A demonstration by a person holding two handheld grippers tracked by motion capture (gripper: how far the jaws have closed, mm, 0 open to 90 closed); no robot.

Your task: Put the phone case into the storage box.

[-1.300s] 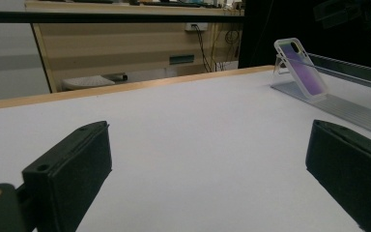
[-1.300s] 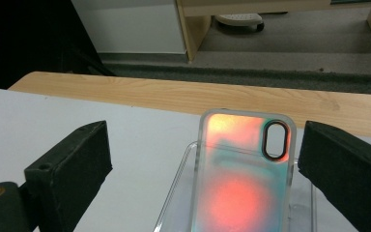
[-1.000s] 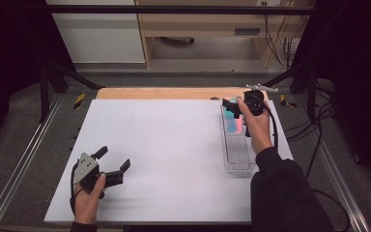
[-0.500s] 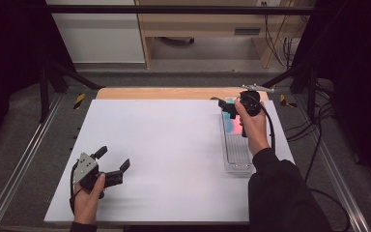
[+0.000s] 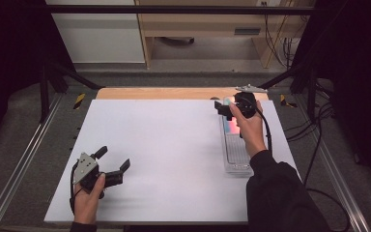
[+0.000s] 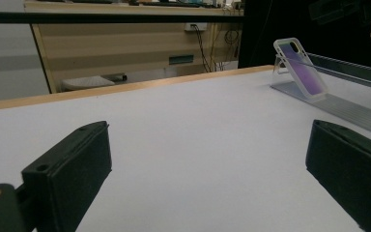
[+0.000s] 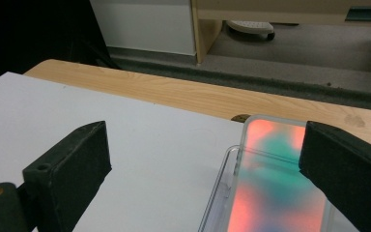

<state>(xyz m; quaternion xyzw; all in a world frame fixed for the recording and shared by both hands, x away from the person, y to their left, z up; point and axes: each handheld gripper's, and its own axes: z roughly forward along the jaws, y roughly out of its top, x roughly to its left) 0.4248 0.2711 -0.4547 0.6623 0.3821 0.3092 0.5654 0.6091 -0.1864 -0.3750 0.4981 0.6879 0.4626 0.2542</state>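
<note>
- Right gripper [image 5: 224,109] hovered at the far right of the table [image 5: 174,145]; jaws were spread wide apart with nothing between them.
- Phone case [image 7: 270,188] sat just below and ahead of that gripper, toward its right jaw; clear rim, orange-teal pattern showing.
- The case leaned in the far end of a clear rack [image 5: 236,154], which ran back along the table's right edge under the person's right hand [image 5: 249,128].
- Just past the case: a wooden strip [image 7: 174,94] at the table's far edge, then floor.
- Left gripper [image 5: 113,162] was at the near left of the table, held in the left hand [image 5: 89,195]; jaws also wide apart, empty.
- From the left gripper, the phone case [image 6: 300,67] stood far ahead to its right, tilted on the rack, well apart from it.
</note>
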